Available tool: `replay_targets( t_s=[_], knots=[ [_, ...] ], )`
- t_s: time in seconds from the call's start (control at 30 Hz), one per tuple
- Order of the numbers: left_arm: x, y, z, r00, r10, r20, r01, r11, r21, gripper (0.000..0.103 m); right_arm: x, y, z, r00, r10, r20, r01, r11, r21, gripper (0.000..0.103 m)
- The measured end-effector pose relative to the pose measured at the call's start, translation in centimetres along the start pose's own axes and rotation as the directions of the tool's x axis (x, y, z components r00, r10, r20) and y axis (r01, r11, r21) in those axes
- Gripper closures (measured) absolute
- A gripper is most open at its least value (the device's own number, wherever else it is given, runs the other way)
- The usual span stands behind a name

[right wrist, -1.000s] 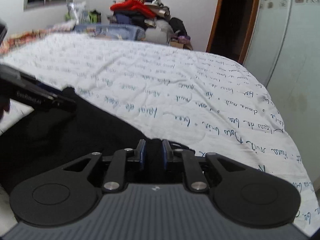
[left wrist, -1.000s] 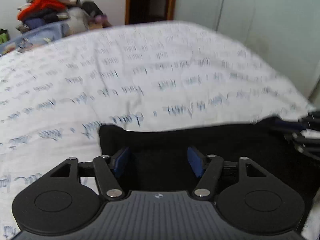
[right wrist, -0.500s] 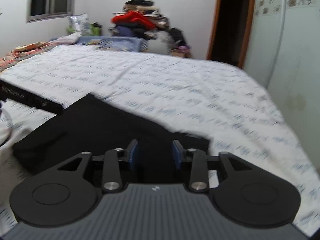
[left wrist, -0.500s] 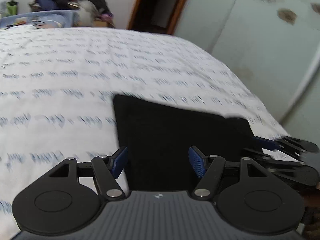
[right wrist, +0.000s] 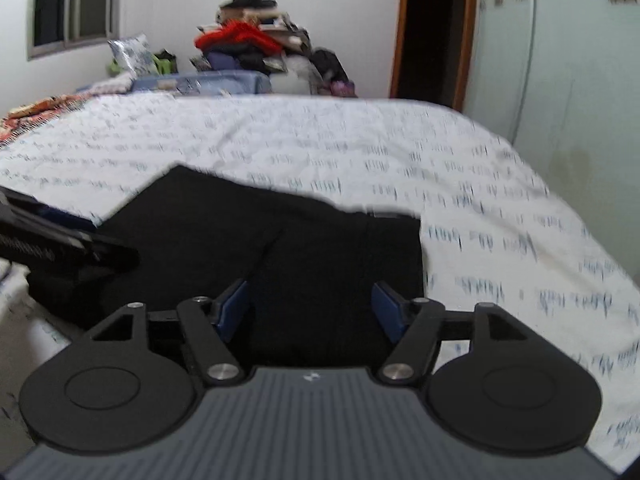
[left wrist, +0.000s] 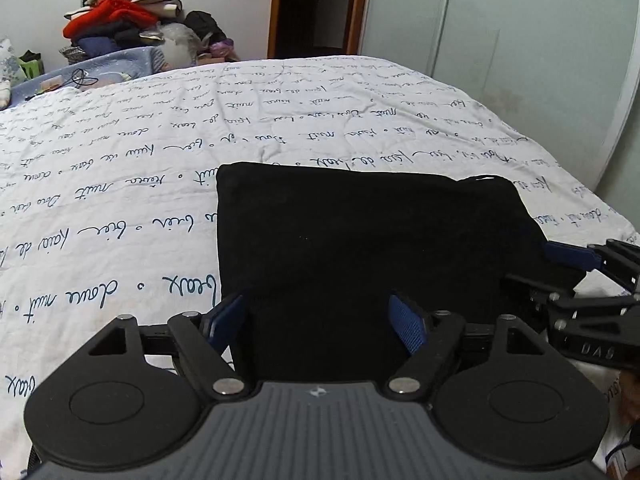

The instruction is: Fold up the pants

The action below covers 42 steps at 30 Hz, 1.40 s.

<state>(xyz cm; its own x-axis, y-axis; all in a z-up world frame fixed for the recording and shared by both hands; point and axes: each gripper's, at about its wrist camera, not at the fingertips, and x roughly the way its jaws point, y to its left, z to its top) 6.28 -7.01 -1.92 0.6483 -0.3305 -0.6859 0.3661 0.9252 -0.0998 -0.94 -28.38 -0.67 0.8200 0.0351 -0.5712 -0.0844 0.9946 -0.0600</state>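
Easing both tongs back, left gripper (left wrist: 316, 320) and right gripper (right wrist: 312, 306) wide, jaws just opened and gripping nothing, should leave the folded black pants (left wrist: 372, 232) lying ahead of them undisturbed.

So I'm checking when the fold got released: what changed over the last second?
The right hand-held gripper, a second ago pinched on the black pants, has just opened and let go. The left hand-held gripper opened wider; nothing is gripped. Both drew back, showing more of the pants. The pants stay folded on the bedspread.
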Motion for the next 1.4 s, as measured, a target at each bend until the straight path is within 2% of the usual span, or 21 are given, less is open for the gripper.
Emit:
replay_targets(
  t_s=[0.23,0.33,0.37,0.5,0.7,1.1,1.3,1.4],
  knots=[
    [-0.4,-0.4,-0.3,0.998,0.058,-0.005,-0.058,0.998,-0.019,0.019,-0.6,0.1,-0.8,0.999,-0.049,0.018,0.049,0.999,-0.003,0.02],
    [-0.9,-0.5,-0.4,0.998,0.062,-0.013,-0.062,0.997,-0.04,0.019,-2.2,0.4,-0.8,0.997,-0.064,0.041,0.064,0.998,-0.001,0.002],
    [-1.1,-0.5,-0.4,0.998,0.063,-0.014,-0.063,0.997,-0.046,0.019,-2.8,0.7,-0.8,0.996,-0.069,0.049,0.07,0.998,-0.002,0.0],
    [-2.0,-0.8,-0.8,0.997,0.074,-0.019,-0.075,0.995,-0.065,0.019,-5.0,1.9,-1.3,0.995,-0.08,0.055,0.08,0.997,0.0,0.0],
    [-3.2,-1.5,-1.5,0.995,0.098,-0.023,-0.099,0.994,-0.047,0.019,-6.9,3.6,-2.4,0.999,-0.04,0.019,0.039,0.997,0.066,0.0],
    [-3.6,-1.1,-1.7,0.994,0.11,-0.027,-0.112,0.992,-0.061,0.019,-6.7,5.0,-3.1,0.998,-0.052,-0.024,0.052,0.998,0.028,0.0],
    [-3.9,-0.9,-1.5,0.986,0.164,-0.011,-0.164,0.985,-0.051,0.019,-6.7,5.1,-3.2,0.998,-0.053,-0.028,0.054,0.998,0.011,0.0],
    [-4.1,-0.7,-1.5,0.982,0.19,-0.003,-0.189,0.981,-0.045,0.012,-6.8,5.3,-3.3,0.998,-0.055,-0.027,0.055,0.998,-0.003,0.0]
  ],
)
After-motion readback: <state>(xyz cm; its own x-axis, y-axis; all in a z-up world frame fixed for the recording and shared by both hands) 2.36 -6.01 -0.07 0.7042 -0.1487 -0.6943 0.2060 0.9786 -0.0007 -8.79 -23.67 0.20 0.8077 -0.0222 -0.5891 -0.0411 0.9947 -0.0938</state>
